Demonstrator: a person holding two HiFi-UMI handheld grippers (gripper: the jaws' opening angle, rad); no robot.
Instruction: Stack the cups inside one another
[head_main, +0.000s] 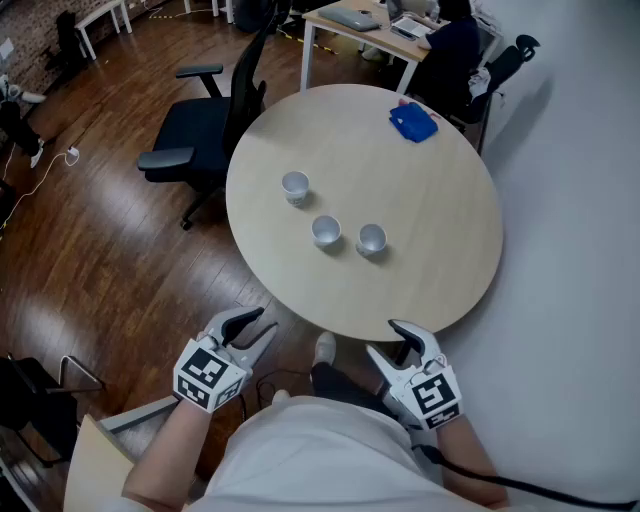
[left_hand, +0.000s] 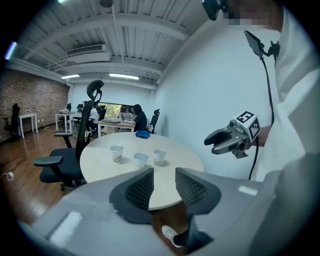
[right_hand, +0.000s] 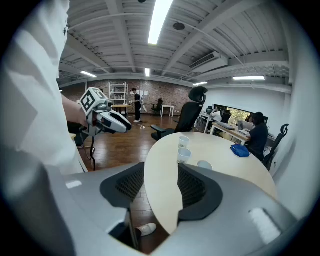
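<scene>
Nothing's grabbed yet: the left gripper (head_main: 262, 325) is pinched down to a narrow empty slit, and the right gripper (head_main: 382, 337) is a bit wider and also empty. Both hang off the table (head_main: 430, 225) at its near edge, well apart from the cups (head_main: 326, 231), three upright in a loose row mid-table. I'd open up first and pinch an end cup's wall gently, since they'd probably tip easily. It's a round pale top with a blue thing (head_main: 412, 123) near the far edge, an office chair (head_main: 200, 130) at the left edge, and dark wood floor (head_main: 90, 250).
</scene>
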